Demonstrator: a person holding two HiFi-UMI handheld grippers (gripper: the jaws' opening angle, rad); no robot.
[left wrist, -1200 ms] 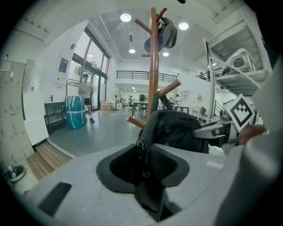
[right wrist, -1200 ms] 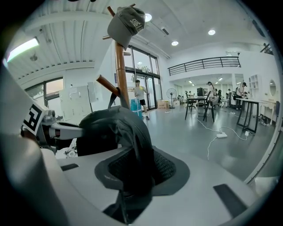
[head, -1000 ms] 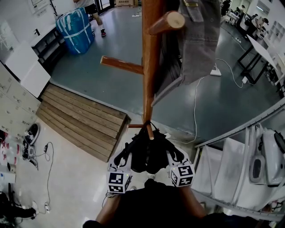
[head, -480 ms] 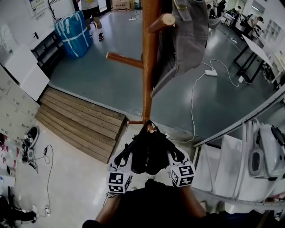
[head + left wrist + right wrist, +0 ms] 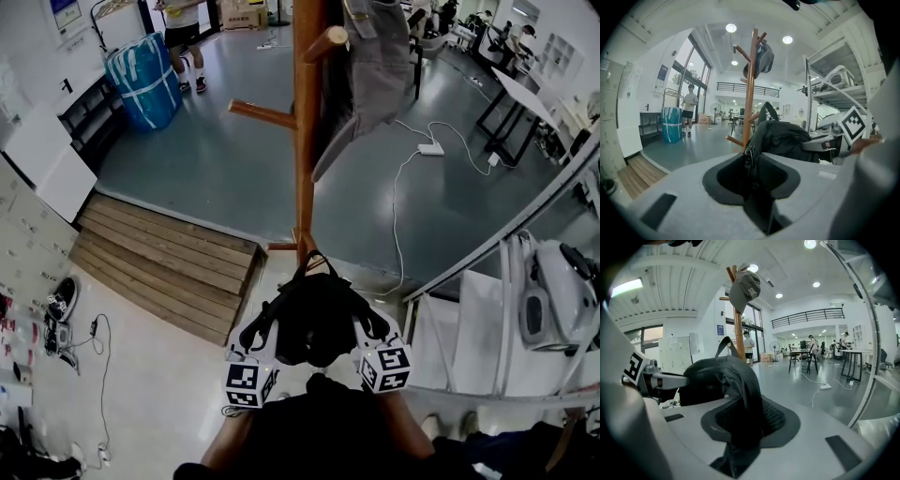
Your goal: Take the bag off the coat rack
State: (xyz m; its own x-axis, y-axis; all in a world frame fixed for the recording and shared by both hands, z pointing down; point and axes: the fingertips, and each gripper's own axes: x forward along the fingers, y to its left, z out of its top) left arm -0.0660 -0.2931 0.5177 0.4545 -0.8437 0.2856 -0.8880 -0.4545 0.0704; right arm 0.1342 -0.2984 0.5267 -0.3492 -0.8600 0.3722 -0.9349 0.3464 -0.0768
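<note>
Fabric of the black bag (image 5: 314, 330) is clamped in left tool (image 5: 751, 161) and right tool (image 5: 740, 420) near coat rack (image 5: 305, 141).

Bag (image 5: 309, 330) between left gripper (image 5: 266, 324) and right gripper (image 5: 366, 324), before coat rack (image 5: 305, 141).

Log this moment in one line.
left gripper: shut on black bag | right gripper: shut on black bag | coat rack: ahead, grey cap hung high

Left tongs (image 5: 268, 323) and right tongs (image 5: 362, 321) side by side, both clamped
</note>
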